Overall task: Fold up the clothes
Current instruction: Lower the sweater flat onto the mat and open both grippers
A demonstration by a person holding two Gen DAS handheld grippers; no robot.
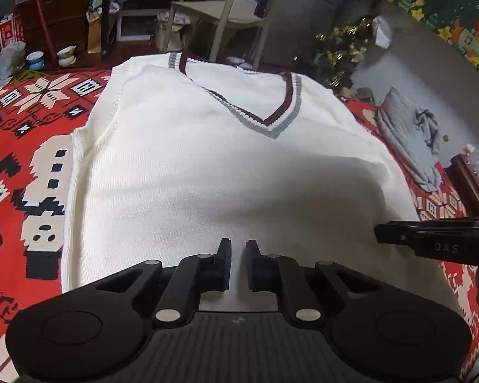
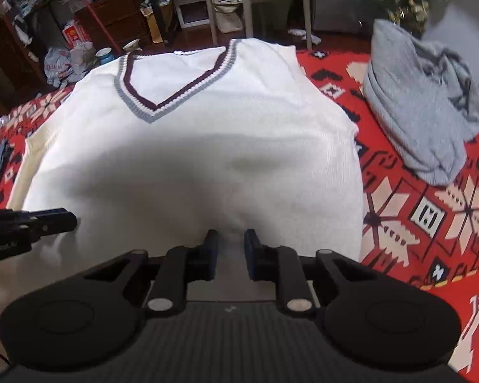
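White vest (image 1: 207, 166) hem pinched by both nearly closed tools (image 1: 238, 249) (image 2: 230, 239).

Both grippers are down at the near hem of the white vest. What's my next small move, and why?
Probably lift both grippers together and carry the hem toward the V-neck collar. The left gripper and right gripper each seem to pinch the white vest, which lies flat.

Left tongs (image 1: 238, 249) pinch white vest (image 1: 207, 159) hem — red blanket (image 1: 25, 134) beneath.

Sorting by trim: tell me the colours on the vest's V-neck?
Maroon and grey stripes on the white vest's V-neck, clearest in the right wrist view.
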